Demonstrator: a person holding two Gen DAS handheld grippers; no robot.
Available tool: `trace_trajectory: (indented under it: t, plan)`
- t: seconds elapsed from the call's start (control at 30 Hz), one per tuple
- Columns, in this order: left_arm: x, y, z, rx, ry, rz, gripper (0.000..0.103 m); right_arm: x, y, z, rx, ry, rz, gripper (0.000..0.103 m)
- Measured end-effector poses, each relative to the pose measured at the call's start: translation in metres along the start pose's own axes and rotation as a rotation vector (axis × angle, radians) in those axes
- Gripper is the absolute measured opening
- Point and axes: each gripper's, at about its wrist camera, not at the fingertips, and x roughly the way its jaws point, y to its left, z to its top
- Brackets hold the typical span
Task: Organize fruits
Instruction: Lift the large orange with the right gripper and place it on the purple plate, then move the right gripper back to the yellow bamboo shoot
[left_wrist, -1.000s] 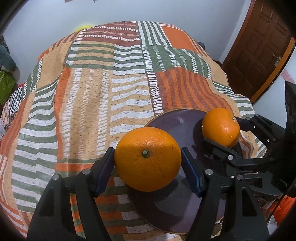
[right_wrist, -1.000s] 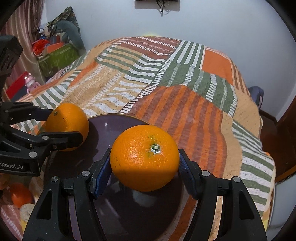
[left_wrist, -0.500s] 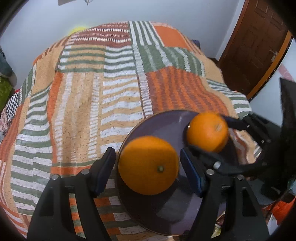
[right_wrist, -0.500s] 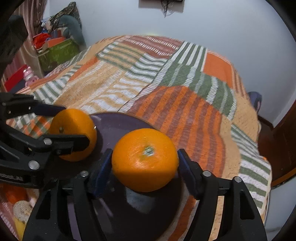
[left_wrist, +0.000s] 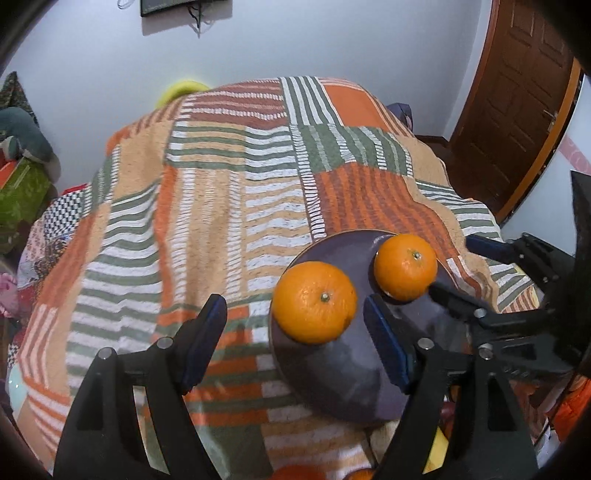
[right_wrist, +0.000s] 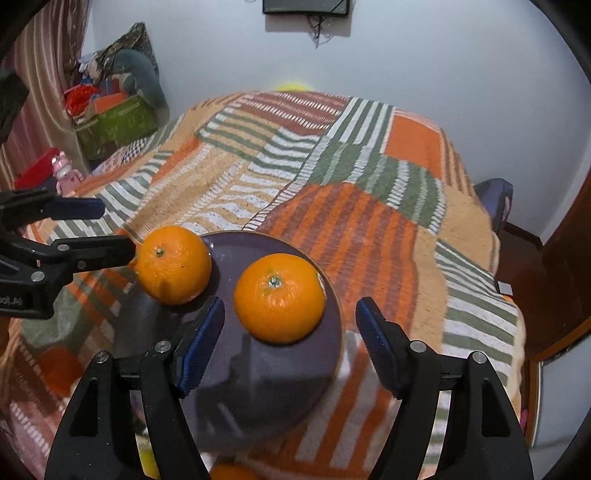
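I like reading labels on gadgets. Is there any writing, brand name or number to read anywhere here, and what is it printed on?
"ool.AI": white letters on the body of the left gripper, at the left edge of the right wrist view; the start of the word is cut off by the picture's edge.
Nothing else is readable: the oranges, the plate and the striped blanket carry no writing that shows.

Glossy plate (right_wrist: 332, 325), woven striped blanket (right_wrist: 369, 221)

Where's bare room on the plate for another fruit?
The near half of the purple plate, below both oranges, is bare. Its far side is crowded: the left orange and right orange sit there. The striped blanket beyond is bare.
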Motion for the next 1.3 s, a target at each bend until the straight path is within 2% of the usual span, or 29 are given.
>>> trace_trajectory:
  t: [0.23,0.5,0.57,0.77,0.93,1.07,1.23,1.3]
  plan:
    - [-0.036,-0.006,-0.020,-0.009,-0.032,0.029,0.076,-0.047,0.006,-0.014,0.026,-0.056,-0.023,0.071]
    - [-0.084,-0.015,-0.048,-0.028,-0.071,0.044,0.077,-0.089,0.022,-0.034,0.027,-0.102,-0.007,0.071]
    - [-0.095,-0.018,-0.055,-0.023,-0.080,0.055,0.079,-0.097,0.026,-0.041,0.034,-0.102,0.005,0.071]
    - [-0.121,-0.020,-0.081,-0.027,-0.083,0.069,0.085,-0.104,0.033,-0.067,0.068,-0.059,0.039,0.071]
    - [-0.128,-0.022,-0.108,0.000,-0.045,0.087,0.085,-0.104,0.045,-0.091,0.033,-0.034,-0.009,0.071]
    - [-0.136,-0.023,-0.130,0.025,-0.048,0.101,0.085,-0.101,0.047,-0.105,0.045,0.000,0.013,0.071]
    - [-0.138,-0.022,-0.147,0.002,-0.031,0.073,0.085,-0.090,0.062,-0.119,0.033,0.056,0.067,0.070]
    - [-0.138,-0.023,-0.149,-0.006,-0.031,0.063,0.085,-0.084,0.069,-0.123,0.023,0.075,0.091,0.063]
